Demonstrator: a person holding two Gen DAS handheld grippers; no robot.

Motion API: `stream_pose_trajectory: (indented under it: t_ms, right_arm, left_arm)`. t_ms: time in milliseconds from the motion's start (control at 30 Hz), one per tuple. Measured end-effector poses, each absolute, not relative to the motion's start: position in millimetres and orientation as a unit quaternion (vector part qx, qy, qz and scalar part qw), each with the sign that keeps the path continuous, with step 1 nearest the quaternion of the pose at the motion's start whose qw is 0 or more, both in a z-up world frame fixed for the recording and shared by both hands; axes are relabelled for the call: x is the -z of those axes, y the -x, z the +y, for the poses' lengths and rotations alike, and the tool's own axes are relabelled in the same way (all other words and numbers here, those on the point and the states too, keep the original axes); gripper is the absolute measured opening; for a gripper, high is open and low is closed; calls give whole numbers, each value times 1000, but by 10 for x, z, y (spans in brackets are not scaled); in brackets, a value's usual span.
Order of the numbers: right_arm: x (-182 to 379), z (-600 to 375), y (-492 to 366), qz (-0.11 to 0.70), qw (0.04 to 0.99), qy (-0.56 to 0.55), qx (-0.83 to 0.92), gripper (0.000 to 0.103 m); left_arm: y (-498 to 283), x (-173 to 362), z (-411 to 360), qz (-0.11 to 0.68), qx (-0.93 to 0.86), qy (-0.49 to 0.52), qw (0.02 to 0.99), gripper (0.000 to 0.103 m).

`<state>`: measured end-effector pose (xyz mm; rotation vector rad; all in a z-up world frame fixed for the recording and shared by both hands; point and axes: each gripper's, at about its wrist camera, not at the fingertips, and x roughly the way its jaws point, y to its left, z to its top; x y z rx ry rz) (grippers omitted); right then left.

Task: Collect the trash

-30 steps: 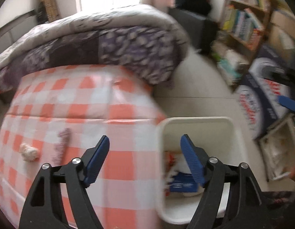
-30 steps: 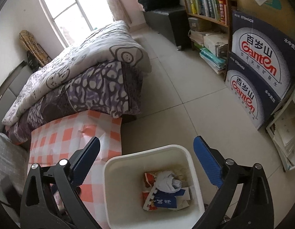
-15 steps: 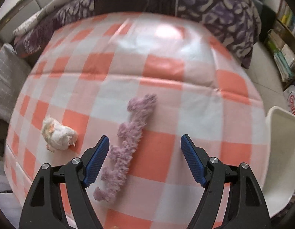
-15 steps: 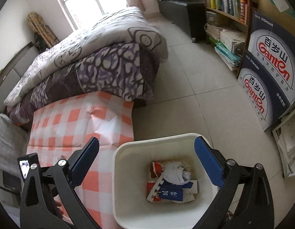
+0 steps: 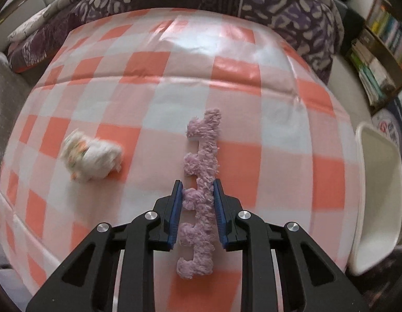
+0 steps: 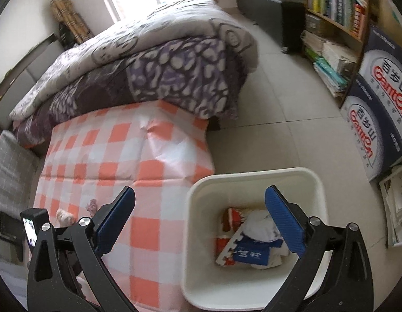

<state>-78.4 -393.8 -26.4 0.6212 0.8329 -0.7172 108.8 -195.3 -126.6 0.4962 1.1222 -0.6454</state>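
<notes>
The left hand-held gripper is clamped on the fuzzy purple strip on the checked tabletop; the right hand-held gripper hangs wide apart above the white trash bin, near the tabletop's right edge.

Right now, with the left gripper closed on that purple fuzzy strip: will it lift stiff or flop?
Probably flops: the purple strip looks like soft fluffy yarn, long and thin, and the left gripper pinches it mid-length. Likely light. Its fuzz should grip the pads, so slipping seems unlikely.

A fuzzy purple strip lay lengthwise on the checkered tabletop, a white crumpled wad nearby, a white bin holding wrappers.
</notes>
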Motion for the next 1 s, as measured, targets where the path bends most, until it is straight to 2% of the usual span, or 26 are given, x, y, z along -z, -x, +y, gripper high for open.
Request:
stream_pose_trajectory:
  t_ms: [200,533,733,933,1000]
  right_arm:
    - [379,-3514,357,419,818,-261,294,96]
    - [699,-2364,-570,476,852,-107,192,96]
    - [929,-1716,-1204,496,860,-12,123,96]
    - [1139,-1331,-1601,492,866,41,80,96]
    - [1203,-1308,-1677,495,865,44,77,92]
  left_arm:
    - [-1078,1024,-1398,501,277,-221,789,24]
    - [-1367,148,-147,455,195,-81,865,24]
    - [-1395,-244,122,418,184,-35,889,24]
    - [-1460,-330,313,407,168,-16,898,24]
    - [-1485,-328,367,408,162,-10,899,24]
